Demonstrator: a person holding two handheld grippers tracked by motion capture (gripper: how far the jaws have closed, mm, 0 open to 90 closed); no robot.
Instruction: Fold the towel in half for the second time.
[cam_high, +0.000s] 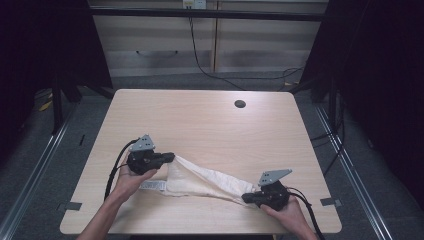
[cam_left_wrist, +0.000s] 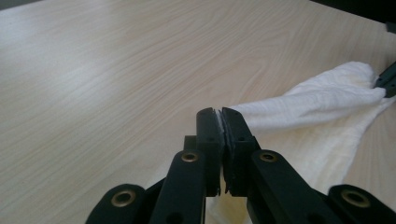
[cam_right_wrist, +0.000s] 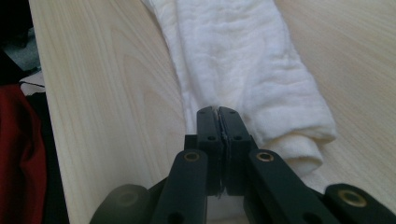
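White cloth (cam_high: 200, 181) slung across the near part of the wooden table (cam_high: 200, 120), pinched thinly at each end by left gripper (cam_high: 169, 158) and right gripper (cam_high: 248, 197). Risk: slipping free under too much pull, given so little fabric clamped.

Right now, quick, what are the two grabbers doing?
Left gripper: closed, pinching one end of the white cloth.
Right gripper: closed, pinching the other end of the cloth.

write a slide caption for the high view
Two hand-held grippers, left gripper and right gripper, pinch opposite ends of a white cloth stretched across a wooden table.
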